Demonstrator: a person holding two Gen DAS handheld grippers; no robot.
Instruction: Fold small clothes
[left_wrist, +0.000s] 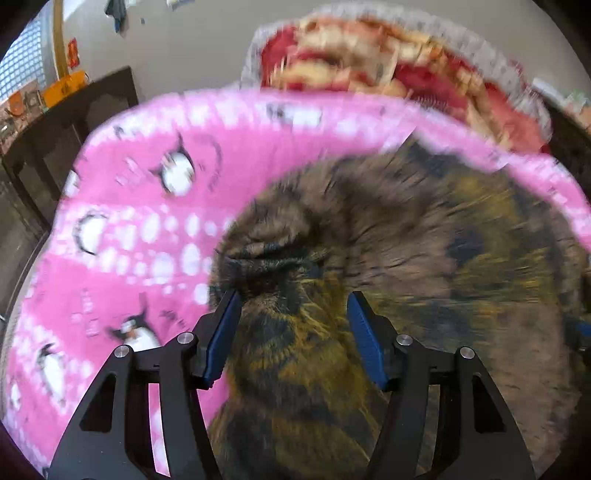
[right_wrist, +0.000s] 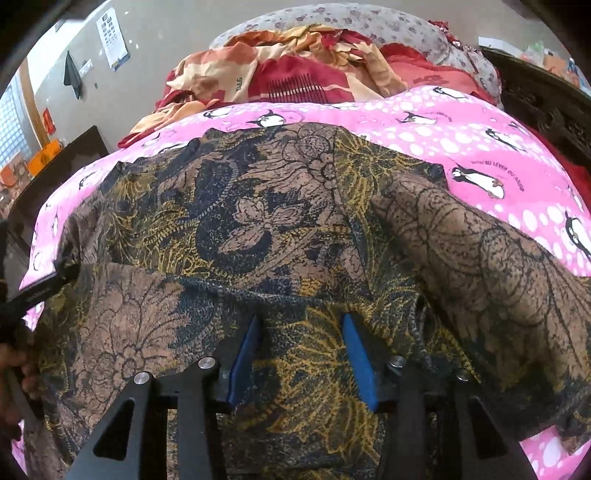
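Brown batik-print garment (right_wrist: 280, 229), thin and wrinkled, lies spread on pink penguin sheet (right_wrist: 461, 147). Left gripper (left_wrist: 291, 314) and right gripper (right_wrist: 301, 332) both part open over the cloth, gripping nothing. Crumpled red floral blanket (right_wrist: 295, 74) behind.

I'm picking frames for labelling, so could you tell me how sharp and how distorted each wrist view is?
Left wrist view: heavy motion blur smears the batik garment and pink penguin sheet; only the left gripper is crisp. Right wrist view: sharp, the garment's print and the right gripper clear. Both: strong fisheye bending, dark corners, even daylight without glare.
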